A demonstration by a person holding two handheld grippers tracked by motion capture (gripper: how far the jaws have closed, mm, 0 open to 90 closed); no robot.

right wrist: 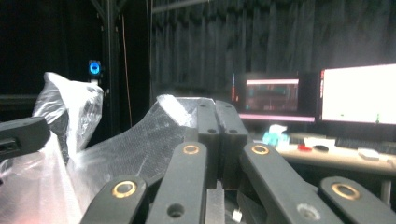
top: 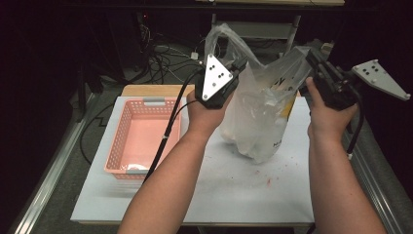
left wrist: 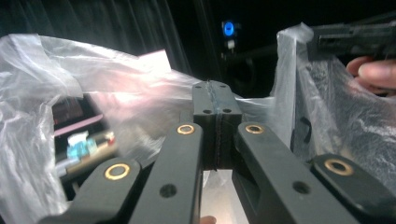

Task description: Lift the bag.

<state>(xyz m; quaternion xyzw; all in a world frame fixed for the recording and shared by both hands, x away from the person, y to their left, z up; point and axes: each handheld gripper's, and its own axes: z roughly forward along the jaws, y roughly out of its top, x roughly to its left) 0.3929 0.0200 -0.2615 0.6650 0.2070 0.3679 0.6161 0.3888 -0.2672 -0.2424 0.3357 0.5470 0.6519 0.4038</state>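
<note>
plastic bag (top: 260,114) | clear, crinkled, filled | hanging upright, held by its top edges | above table

Contents of the plastic bag (top: 260,114) (pale shapes, dark lettering) blurred behind crinkled film

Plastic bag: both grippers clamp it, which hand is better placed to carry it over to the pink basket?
Left, probably. The left gripper pinches the plastic bag on the side next to the pink basket; the right gripper holds the far edge.

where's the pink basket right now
In the high view the pink basket sits on the left part of the white table, left of the plastic bag and the left gripper.
</note>
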